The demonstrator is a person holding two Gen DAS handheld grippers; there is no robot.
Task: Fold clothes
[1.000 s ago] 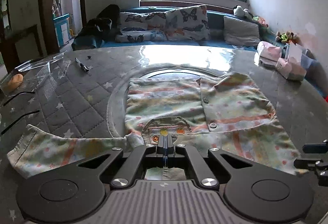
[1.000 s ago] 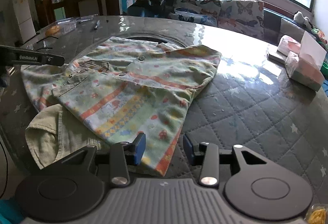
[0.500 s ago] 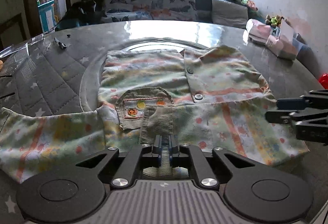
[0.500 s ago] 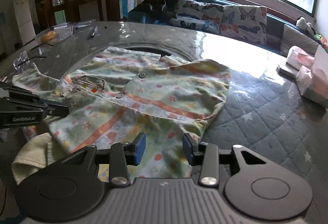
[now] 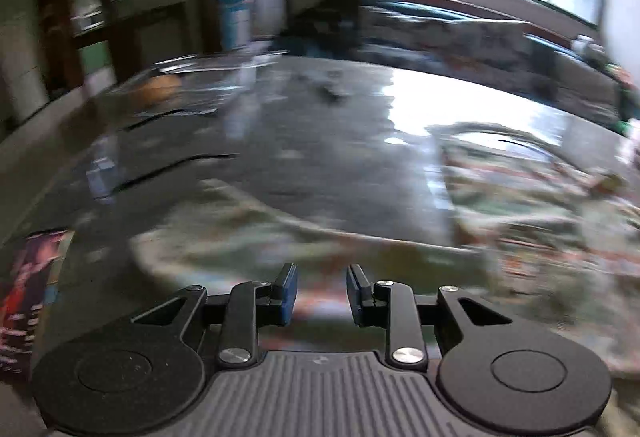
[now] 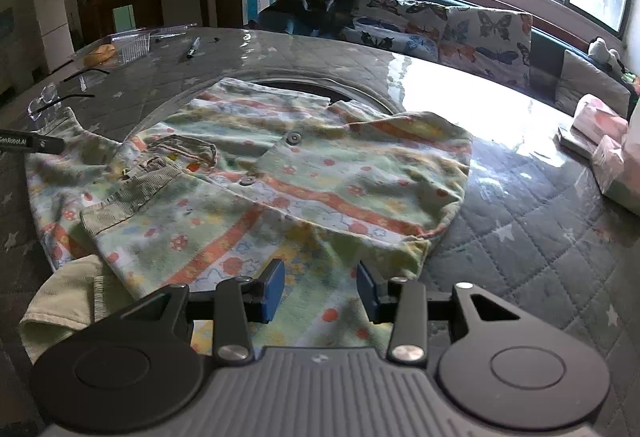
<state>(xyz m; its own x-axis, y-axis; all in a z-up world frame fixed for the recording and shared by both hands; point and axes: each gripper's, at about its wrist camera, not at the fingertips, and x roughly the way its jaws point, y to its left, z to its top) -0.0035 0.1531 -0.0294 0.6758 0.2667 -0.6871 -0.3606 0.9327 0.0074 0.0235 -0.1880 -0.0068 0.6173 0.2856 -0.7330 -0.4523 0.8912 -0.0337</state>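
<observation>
A small pastel shirt (image 6: 304, 193) with orange stripes, buttons and a corduroy collar lies spread on the grey quilted table (image 6: 520, 221). My right gripper (image 6: 320, 289) hovers open over its near hem, with nothing between the blue pads. In the motion-blurred left wrist view, my left gripper (image 5: 322, 295) is open above the shirt's left sleeve (image 5: 280, 241), and the shirt body (image 5: 540, 205) smears off to the right. From the right wrist view the left gripper's finger (image 6: 32, 145) pokes in at the left edge, over that sleeve.
Eyeglasses (image 6: 52, 97), a clear plastic tray (image 6: 128, 45) and a pen (image 6: 193, 47) lie at the table's far left. Pink tissue packs (image 6: 600, 133) sit at the far right. A pale yellow cloth (image 6: 68, 297) hangs off the near-left edge. A sofa (image 6: 460, 25) runs behind.
My left gripper let go of the corduroy collar, opened, and swung left toward the sleeve. The collar now lies folded down on the shirt. The right gripper stays open over the hem.
</observation>
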